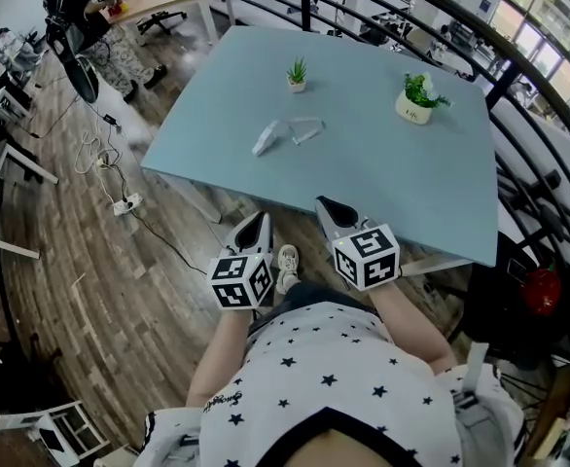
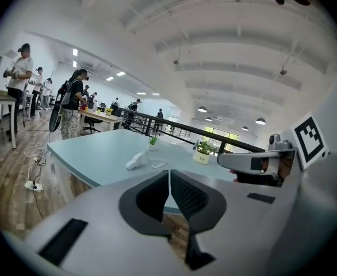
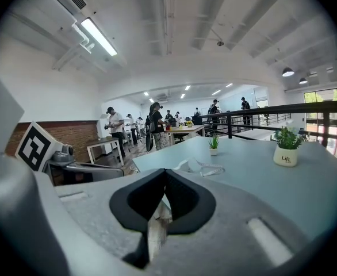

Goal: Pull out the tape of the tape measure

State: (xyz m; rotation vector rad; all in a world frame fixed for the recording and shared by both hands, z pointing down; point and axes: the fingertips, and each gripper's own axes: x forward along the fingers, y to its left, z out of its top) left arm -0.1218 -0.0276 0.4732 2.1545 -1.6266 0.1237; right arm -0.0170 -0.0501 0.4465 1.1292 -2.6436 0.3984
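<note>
A person point(image 1: 329, 377) in a star-print top stands at the near edge of a pale blue table point(image 1: 382, 168), with a gripper in each hand held low and close to the body. The left tongs point(image 1: 258, 220) are pressed together with nothing between them. The right tongs point(image 1: 326, 204) are likewise closed on nothing. Both point toward the table but barely reach past its edge, which suggests no reach has begun.

The tape measure point(image 1: 265, 138) lies on the table's left half, well apart from both tongs. It is a small white case on its side. Just to its right is a pale loop, most likely a short run of tape point(image 1: 305, 130) already out of the case. A small potted plant point(image 1: 297, 74) and a larger plant in a white pot point(image 1: 415, 99) stand farther back, clear of the work area.

Much is hard to read. The tape measure is small and soft in every view, so I cannot tell where the loop joins the case or where its end tab lies. The marker cubes point(image 1: 239, 280) cover the person's hands. A dark curved railing point(image 1: 518, 76) runs past the table's far right side.
</note>
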